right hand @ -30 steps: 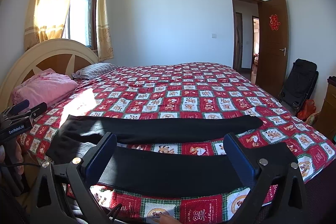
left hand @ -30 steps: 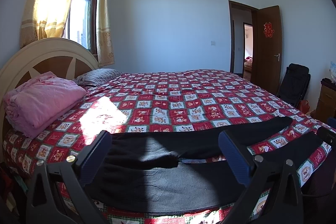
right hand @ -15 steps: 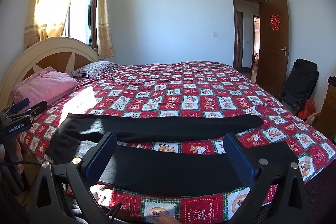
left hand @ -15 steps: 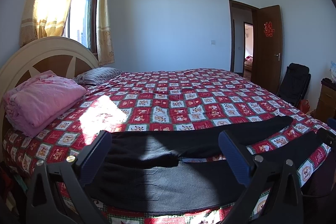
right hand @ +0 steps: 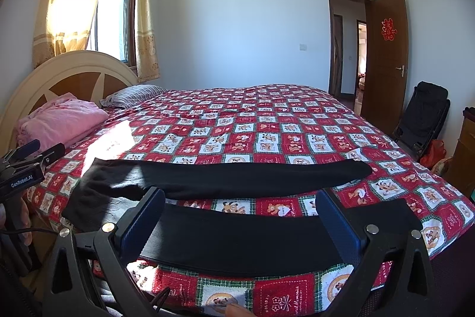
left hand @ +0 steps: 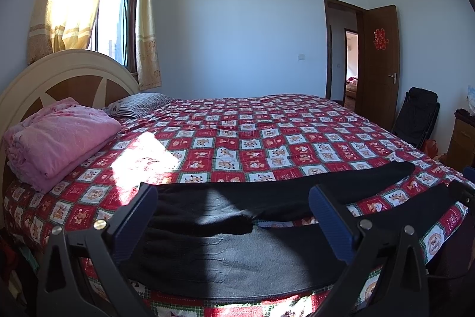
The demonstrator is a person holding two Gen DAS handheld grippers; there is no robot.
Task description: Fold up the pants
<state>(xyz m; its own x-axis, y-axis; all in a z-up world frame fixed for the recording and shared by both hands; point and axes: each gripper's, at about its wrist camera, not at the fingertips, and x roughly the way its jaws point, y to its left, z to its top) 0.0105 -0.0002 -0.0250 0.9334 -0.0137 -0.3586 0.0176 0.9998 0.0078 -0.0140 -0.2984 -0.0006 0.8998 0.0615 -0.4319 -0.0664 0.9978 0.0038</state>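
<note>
Black pants (right hand: 237,177) lie spread flat on the near edge of the bed, waist at the left, both legs running right, apart from each other. In the left wrist view the waist end (left hand: 225,254) lies just beyond my left gripper (left hand: 234,216), which is open and empty above it. My right gripper (right hand: 240,216) is open and empty over the near leg (right hand: 237,239). The left gripper also shows at the left edge of the right wrist view (right hand: 26,165).
The bed has a red patchwork cover (right hand: 252,121). A folded pink blanket (left hand: 59,138) and a striped pillow (left hand: 139,106) lie by the headboard (left hand: 59,73). A black folding chair (right hand: 424,115), a wooden cabinet (left hand: 463,141) and an open door (right hand: 386,58) stand at the right.
Both views have shifted very slightly closer to the bed. The pants have not moved and both grippers stay open.
</note>
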